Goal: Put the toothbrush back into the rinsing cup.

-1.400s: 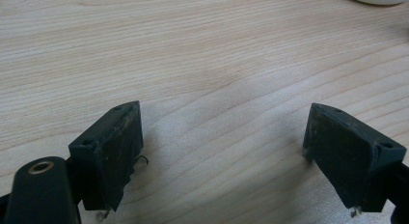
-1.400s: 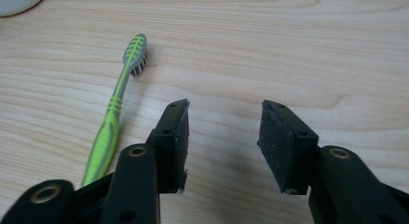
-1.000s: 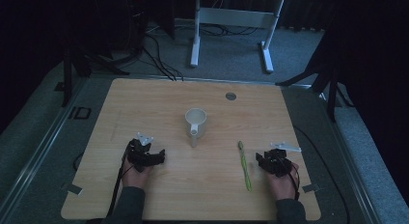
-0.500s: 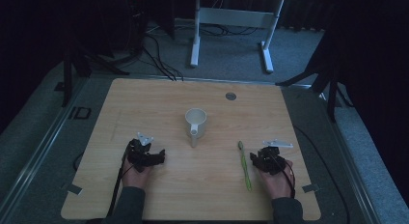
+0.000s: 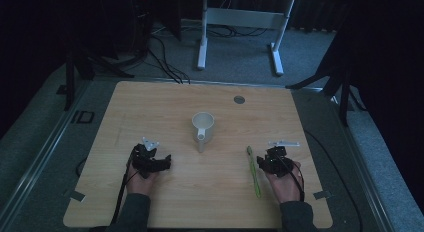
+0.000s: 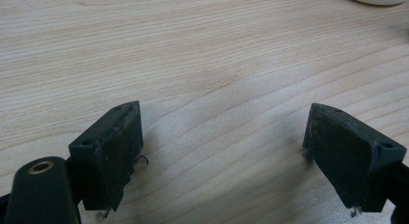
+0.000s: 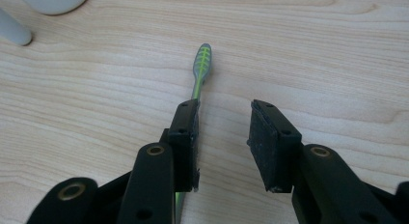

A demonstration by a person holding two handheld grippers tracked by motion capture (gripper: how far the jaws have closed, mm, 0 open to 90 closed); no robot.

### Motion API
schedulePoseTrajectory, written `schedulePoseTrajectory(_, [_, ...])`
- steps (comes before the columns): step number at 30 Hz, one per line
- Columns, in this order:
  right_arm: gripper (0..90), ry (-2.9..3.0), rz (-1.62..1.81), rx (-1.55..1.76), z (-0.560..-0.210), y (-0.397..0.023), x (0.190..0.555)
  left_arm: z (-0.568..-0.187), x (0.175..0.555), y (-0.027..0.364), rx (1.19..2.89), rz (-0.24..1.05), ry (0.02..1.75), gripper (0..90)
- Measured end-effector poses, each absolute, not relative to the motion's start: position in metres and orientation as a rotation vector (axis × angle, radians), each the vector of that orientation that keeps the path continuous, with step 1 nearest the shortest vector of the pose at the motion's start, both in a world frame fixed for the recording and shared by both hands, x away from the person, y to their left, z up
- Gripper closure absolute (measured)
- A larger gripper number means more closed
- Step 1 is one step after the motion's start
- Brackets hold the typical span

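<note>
Right gripper [image 5: 261, 161] now shifted left across the table [image 5: 150, 102] compared with a second ago, drawn in against the toothbrush [image 5: 253, 170]. Jaws just been closing, yet standing apart with a clear gap and only bare wood between them in the right gripper view; toothbrush [image 7: 201, 64] lying flat, running under and alongside the left-hand jaw there, outside the gap, head pointing away toward the mug [image 7: 50, 1]. Not gripped.

Left gripper [image 5: 162, 163] unmoved from the earlier frames, resting low near the table's near edge, well apart from the mug [image 5: 203, 126]; jaws spread wide in the left gripper view, nothing between them but wood.

Toothbrush placed as before: right half of the table, just left of the right gripper, lengthwise toward the person.

Counted: one toothbrush, one white mug near the table's middle with handle toward the person, one small dark disc [image 5: 239, 99] set in the far side of the table, two grippers, two hands.
</note>
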State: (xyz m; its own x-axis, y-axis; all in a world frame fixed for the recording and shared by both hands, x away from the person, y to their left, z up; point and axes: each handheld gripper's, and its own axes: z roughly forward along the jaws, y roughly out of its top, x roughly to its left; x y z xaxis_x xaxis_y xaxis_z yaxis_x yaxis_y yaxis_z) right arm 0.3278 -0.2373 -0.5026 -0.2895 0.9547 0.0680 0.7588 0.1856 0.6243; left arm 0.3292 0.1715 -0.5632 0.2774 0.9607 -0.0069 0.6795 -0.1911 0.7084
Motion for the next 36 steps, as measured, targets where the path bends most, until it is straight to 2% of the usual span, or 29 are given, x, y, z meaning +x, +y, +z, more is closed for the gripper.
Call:
schedulePoseTrajectory(19, [66.1, 2.174, 0.715, 1.631, -0.493, -0.228, 0.335, -0.563, 0.329, 0.172, 1.95, 0.603, 1.47, 14.5])
schedulePoseTrajectory(24, [69.2, 2.187, 0.678, 1.637, -0.492, -0.224, 0.336, -0.563, 0.329, 0.172, 1.95, 0.603, 1.47, 14.5])
schedulePoseTrajectory(36, [68.8, 2.226, 0.634, 1.658, -0.49, -0.217, 0.341, -0.563, 0.329, 0.172, 1.949, 0.602, 1.471, 14.5])
